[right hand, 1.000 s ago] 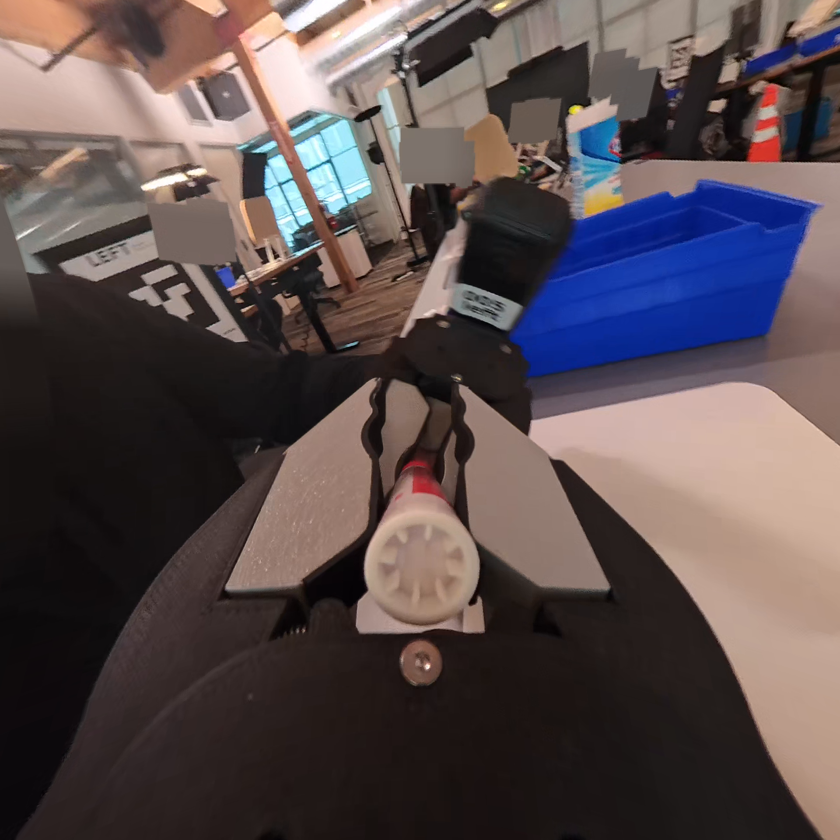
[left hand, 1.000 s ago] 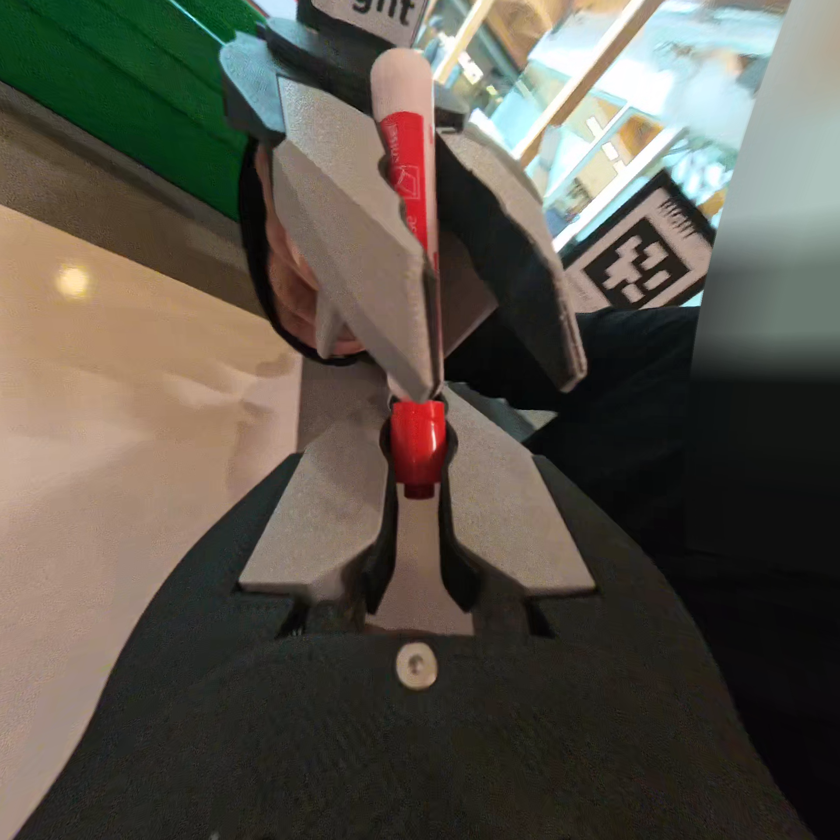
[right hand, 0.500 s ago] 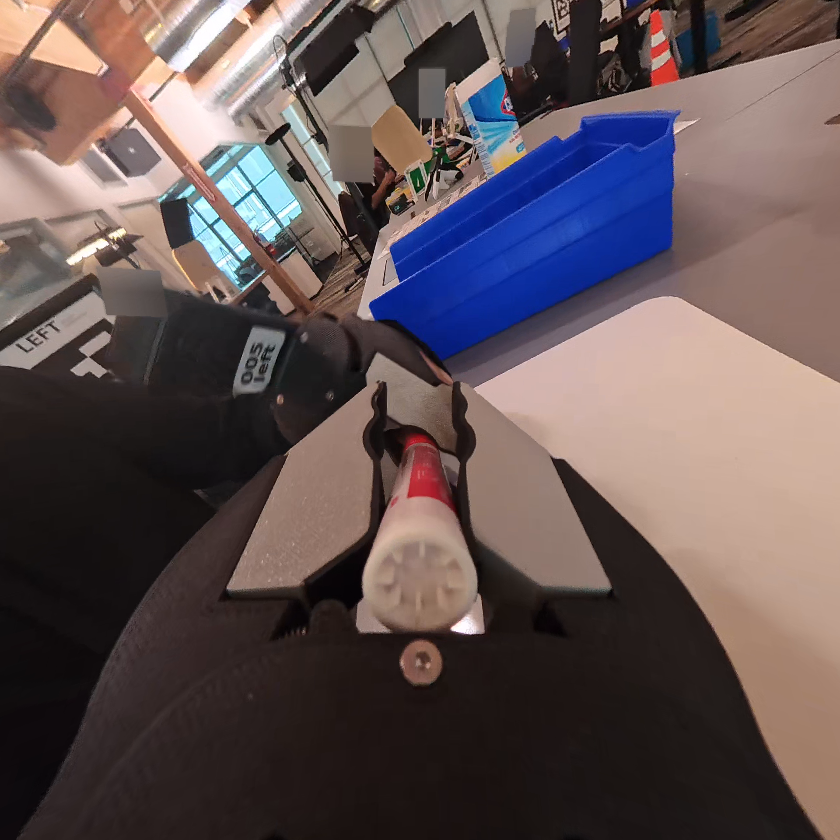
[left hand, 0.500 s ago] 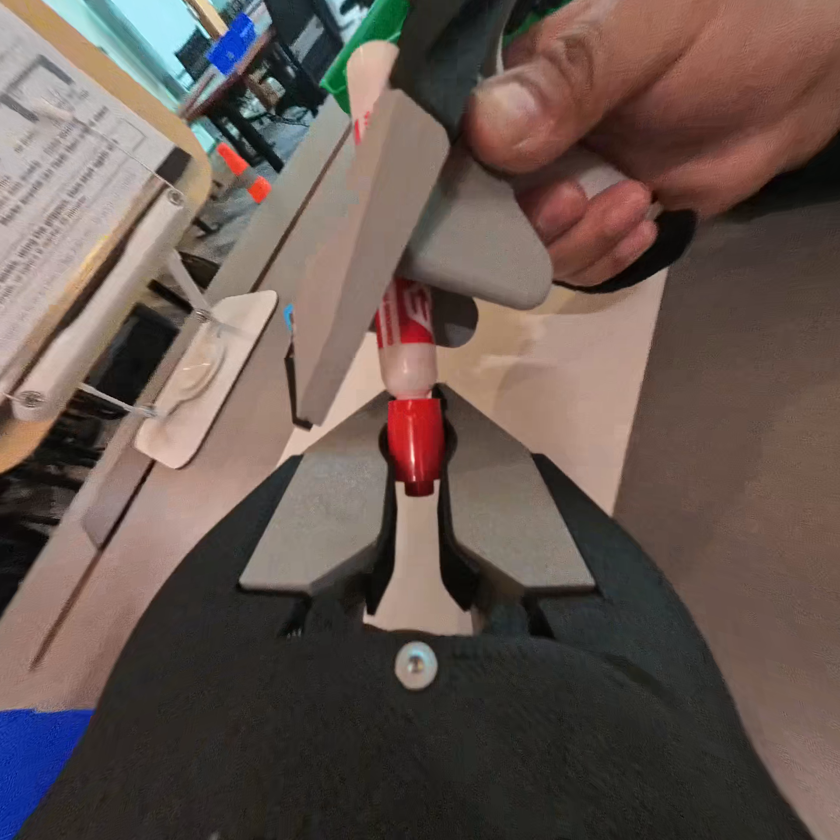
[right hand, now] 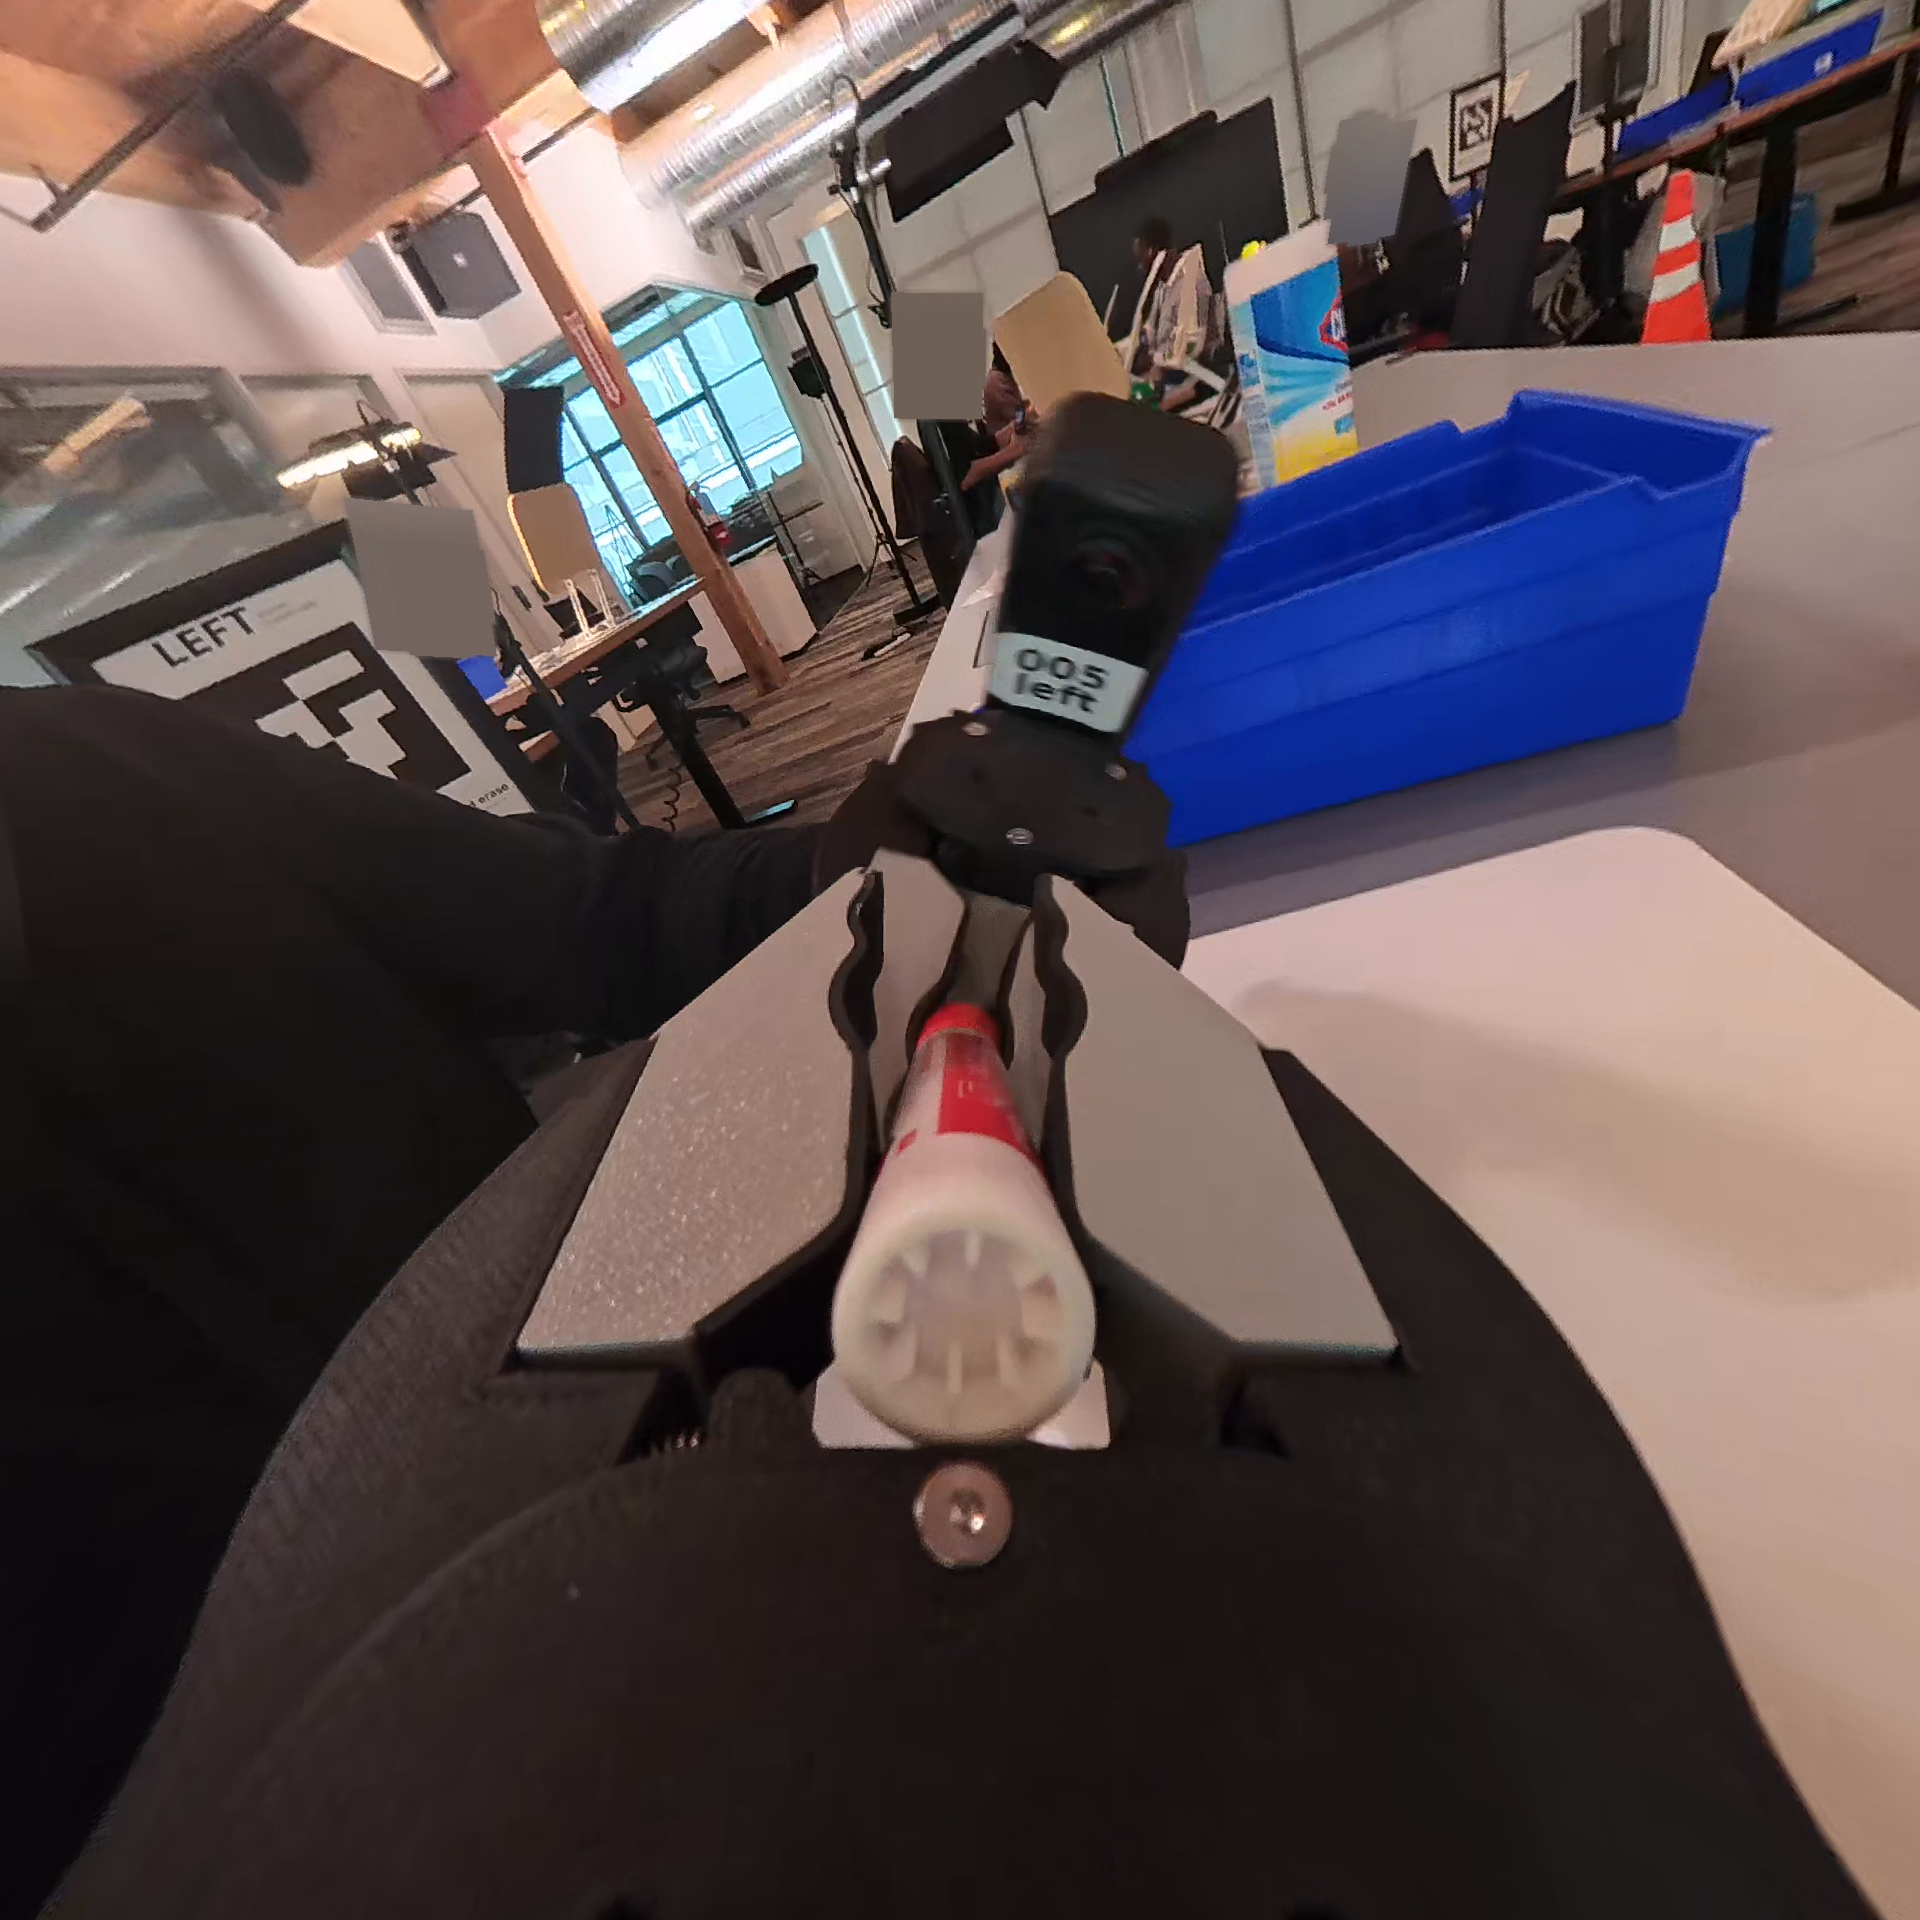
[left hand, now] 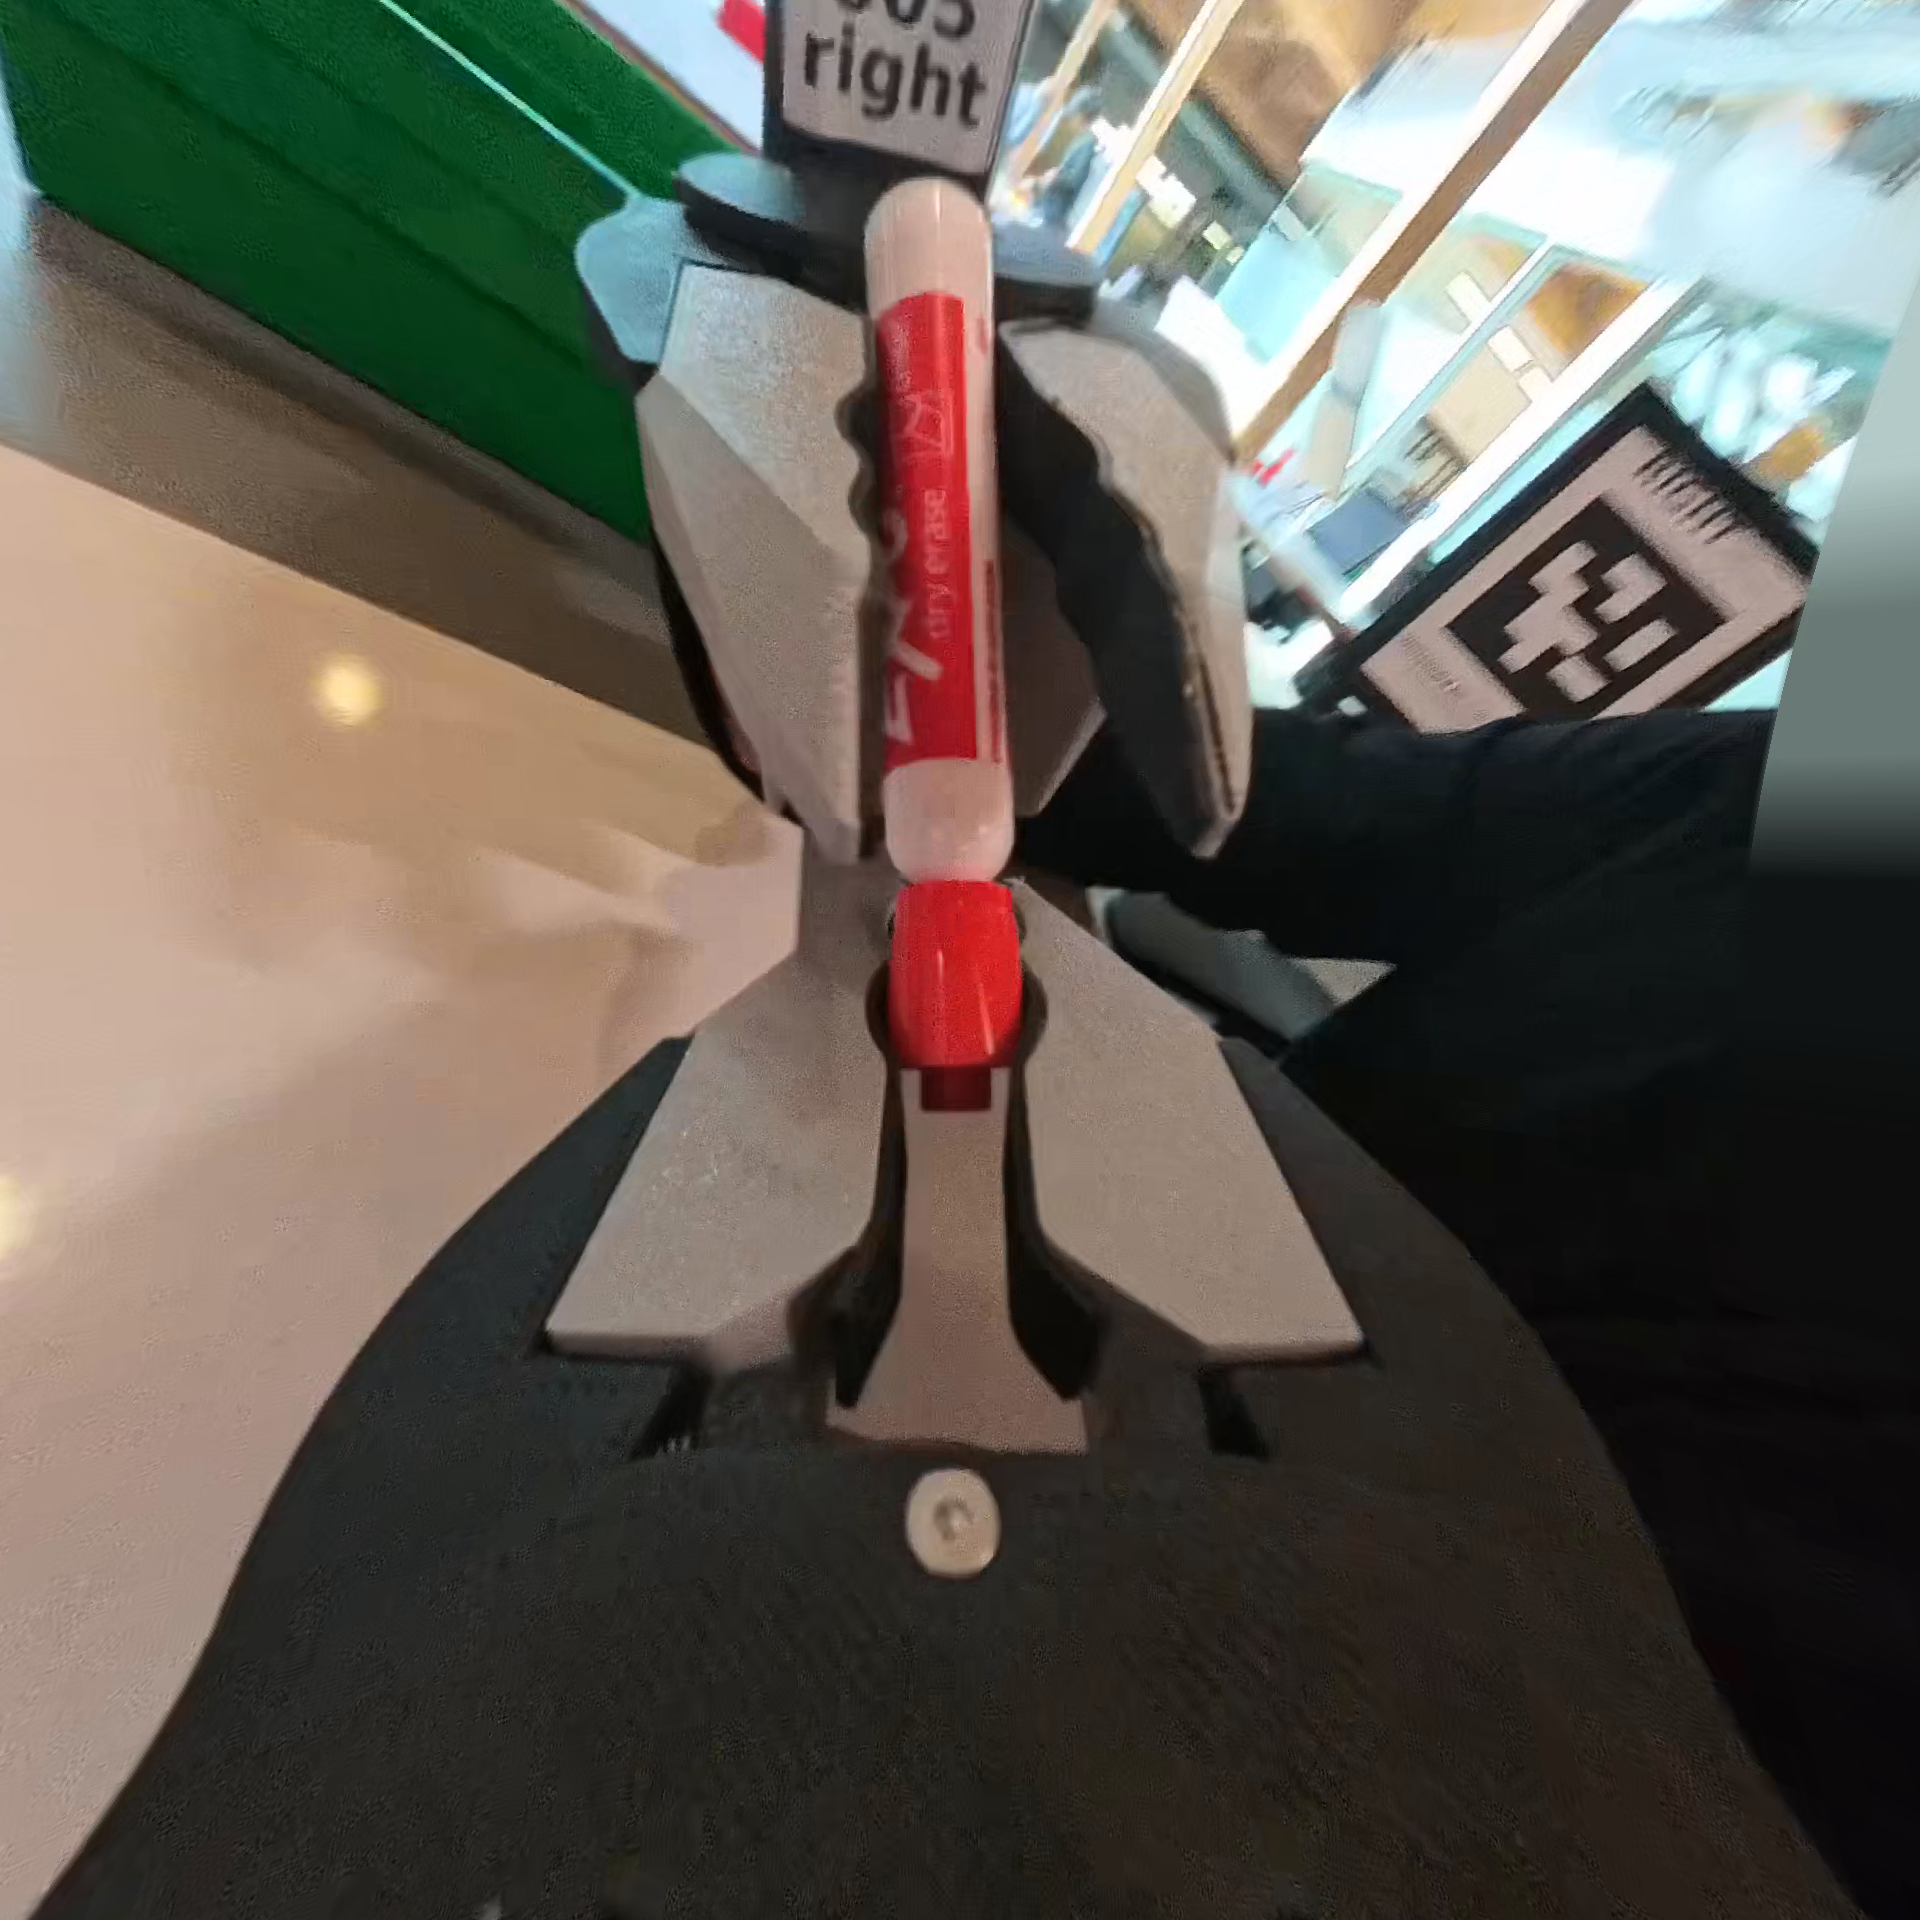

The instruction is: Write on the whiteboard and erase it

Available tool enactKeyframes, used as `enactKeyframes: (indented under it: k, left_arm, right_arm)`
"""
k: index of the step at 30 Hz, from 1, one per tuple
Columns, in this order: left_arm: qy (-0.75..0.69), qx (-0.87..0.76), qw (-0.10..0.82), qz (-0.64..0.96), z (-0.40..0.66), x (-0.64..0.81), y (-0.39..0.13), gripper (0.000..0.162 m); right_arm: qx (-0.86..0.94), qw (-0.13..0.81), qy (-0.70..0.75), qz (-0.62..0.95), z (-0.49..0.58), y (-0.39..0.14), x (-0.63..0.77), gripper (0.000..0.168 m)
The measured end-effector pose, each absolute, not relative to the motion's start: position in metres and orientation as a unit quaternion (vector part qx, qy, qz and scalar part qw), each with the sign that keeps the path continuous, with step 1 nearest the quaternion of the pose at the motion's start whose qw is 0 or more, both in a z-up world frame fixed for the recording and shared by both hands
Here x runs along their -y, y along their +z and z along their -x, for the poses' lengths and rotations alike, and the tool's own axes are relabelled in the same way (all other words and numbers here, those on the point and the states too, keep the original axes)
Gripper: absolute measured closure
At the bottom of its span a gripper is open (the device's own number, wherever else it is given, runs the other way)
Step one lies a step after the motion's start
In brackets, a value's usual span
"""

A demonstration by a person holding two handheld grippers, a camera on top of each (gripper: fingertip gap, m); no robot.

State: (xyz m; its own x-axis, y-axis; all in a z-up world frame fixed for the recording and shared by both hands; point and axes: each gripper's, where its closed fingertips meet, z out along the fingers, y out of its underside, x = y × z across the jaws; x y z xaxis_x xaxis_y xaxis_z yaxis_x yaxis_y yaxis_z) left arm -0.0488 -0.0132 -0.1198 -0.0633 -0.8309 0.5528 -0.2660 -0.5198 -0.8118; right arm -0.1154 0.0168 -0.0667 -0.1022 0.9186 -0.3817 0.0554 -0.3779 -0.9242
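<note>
Left wrist view: left gripper (left hand: 951, 997) pinched onto red cap (left hand: 954, 982) — marker (left hand: 935, 540) runs straight away into right gripper (left hand: 940, 831), likely lined up so cap pulls off along barrel. Whiteboard (left hand: 260, 883) lies flat, below left, blank where visible.

Right wrist view: right gripper (right hand: 956, 1029) clamped on marker barrel (right hand: 961, 1195), butt end toward camera — cap hidden. Blue bin (right hand: 1455, 644) beyond whiteboard (right hand: 1558, 1143).

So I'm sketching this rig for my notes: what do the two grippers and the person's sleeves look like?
Both match: the left gripper and right gripper have flat, speckled grey wedge fingers with wavy, notched inner edges, on a textured black body with one silver screw. Each carries a black camera with a small label. The sleeves are black.
</note>
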Motion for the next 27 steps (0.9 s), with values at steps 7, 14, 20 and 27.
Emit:
enactKeyframes:
  k: [7,14,20,27]
  left_arm:
    - [-0.496,-0.473,0.289,0.668,0.048,0.005,-0.137,0.141]
    - [-0.537,-0.445,0.278,0.661,0.049,0.005,-0.127,0.145]
    - [-0.456,-0.477,0.309,0.685,0.051,-0.005,-0.144,0.15]
    - [-0.21,-0.533,0.422,0.703,0.06,-0.039,-0.165,0.153]
  right_arm:
    - [0.426,0.345,0.595,0.587,0.113,-0.074,-0.022,0.141]
    - [0.43,0.327,0.597,0.593,0.118,-0.08,-0.019,0.141]
    - [0.436,0.323,0.573,0.614,0.121,-0.09,-0.021,0.141]
    - [0.39,0.316,0.566,0.654,0.122,-0.102,-0.037,0.141]
